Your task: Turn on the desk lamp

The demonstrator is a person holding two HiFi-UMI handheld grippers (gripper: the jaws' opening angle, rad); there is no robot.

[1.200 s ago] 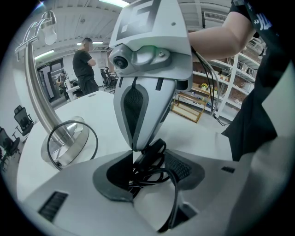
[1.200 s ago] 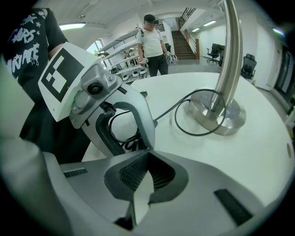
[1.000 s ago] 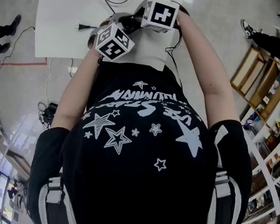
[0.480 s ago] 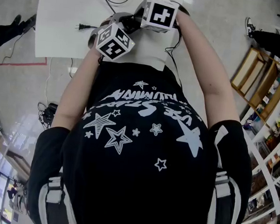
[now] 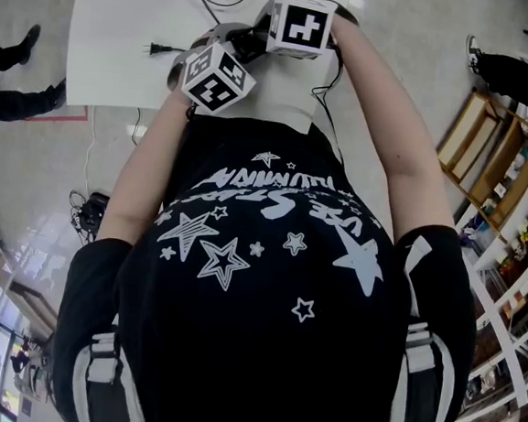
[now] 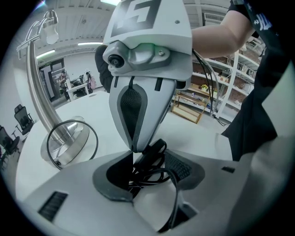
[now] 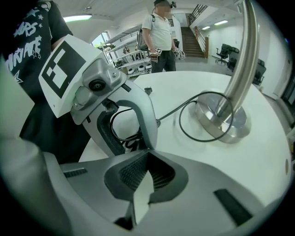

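The desk lamp has a round silver base (image 6: 69,143), a curved steel pole (image 7: 239,60) and a head (image 6: 50,28) high at the left; I cannot tell if it is lit. Its black cord (image 7: 191,120) loops around the base and runs to the grippers. My left gripper (image 6: 138,177) is shut on a bundle of that cord with an oblong black inline switch (image 6: 154,148). My right gripper (image 6: 138,147) is shut, and its tip comes down right at the switch. In the head view both grippers, the left gripper (image 5: 224,53) and the right gripper (image 5: 266,33), meet over the white table (image 5: 115,18).
The cord's plug (image 5: 156,51) lies loose on the table to the left. A person in a white shirt (image 7: 161,37) stands beyond the table. Another person's legs (image 5: 16,101) are on the floor at the left. Shelving (image 5: 490,143) stands at the right.
Both grippers stay where they were. Only the bystander's feet on the floor at the left have shifted.
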